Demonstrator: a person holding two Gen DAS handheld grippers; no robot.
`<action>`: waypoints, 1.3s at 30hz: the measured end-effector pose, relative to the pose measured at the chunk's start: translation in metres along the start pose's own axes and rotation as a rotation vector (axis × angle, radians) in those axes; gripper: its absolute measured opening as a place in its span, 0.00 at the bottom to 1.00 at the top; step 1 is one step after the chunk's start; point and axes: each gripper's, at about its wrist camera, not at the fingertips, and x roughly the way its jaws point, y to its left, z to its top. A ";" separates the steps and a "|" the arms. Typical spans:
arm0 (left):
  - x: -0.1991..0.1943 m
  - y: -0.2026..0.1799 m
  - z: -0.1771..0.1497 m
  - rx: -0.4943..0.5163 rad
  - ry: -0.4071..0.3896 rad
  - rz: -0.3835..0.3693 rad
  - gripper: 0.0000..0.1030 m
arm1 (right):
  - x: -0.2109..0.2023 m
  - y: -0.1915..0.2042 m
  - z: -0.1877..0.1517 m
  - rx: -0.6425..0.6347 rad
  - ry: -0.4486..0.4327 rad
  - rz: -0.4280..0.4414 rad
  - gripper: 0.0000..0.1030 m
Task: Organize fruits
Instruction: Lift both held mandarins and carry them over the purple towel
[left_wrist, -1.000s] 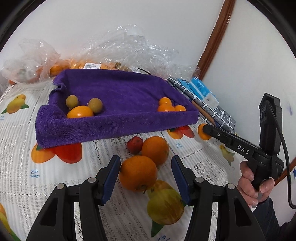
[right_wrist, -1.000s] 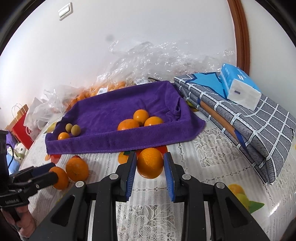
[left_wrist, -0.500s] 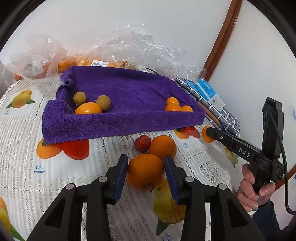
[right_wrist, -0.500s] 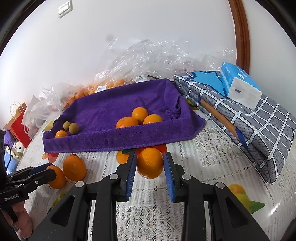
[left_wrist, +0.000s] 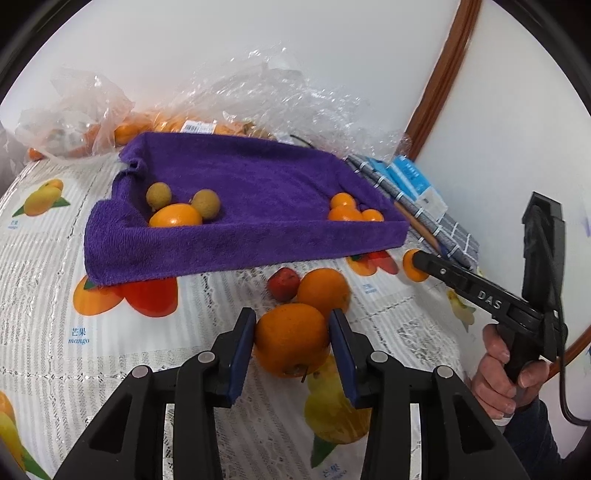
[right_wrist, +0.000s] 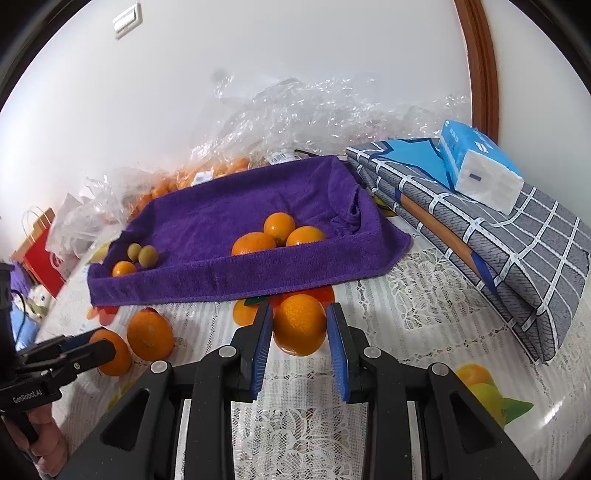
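Note:
My left gripper (left_wrist: 291, 341) is shut on a large orange (left_wrist: 291, 338) over the tablecloth in front of the purple towel tray (left_wrist: 243, 243). My right gripper (right_wrist: 300, 338) is shut on another orange (right_wrist: 300, 325) in front of the tray's right end (right_wrist: 258, 277). The tray holds three oranges (right_wrist: 275, 234) at the right, and one orange (left_wrist: 175, 217) with two small brown fruits (left_wrist: 159, 195) at the left. A loose orange (left_wrist: 323, 290) and a small red fruit (left_wrist: 282, 283) lie just beyond my left gripper.
Clear plastic bags with more oranges (right_wrist: 207, 173) lie behind the tray. A folded checked cloth (right_wrist: 498, 229) with a blue tissue pack (right_wrist: 480, 170) lies at the right. A red paper bag (right_wrist: 40, 251) stands at the far left. The tablecloth has printed fruit pictures (left_wrist: 129, 295).
My left gripper has closed onto the large orange and raised it slightly. My right gripper still holds its orange and has shifted a little towards the tray.

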 end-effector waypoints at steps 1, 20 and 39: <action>-0.002 0.000 0.000 0.002 -0.008 -0.005 0.38 | 0.000 -0.001 0.000 0.004 0.000 -0.001 0.29; -0.023 0.020 0.029 -0.114 -0.076 0.046 0.38 | -0.033 0.013 0.031 -0.043 -0.043 0.038 0.29; -0.011 0.020 0.112 -0.098 -0.167 0.099 0.38 | 0.008 0.037 0.099 -0.085 -0.095 0.046 0.29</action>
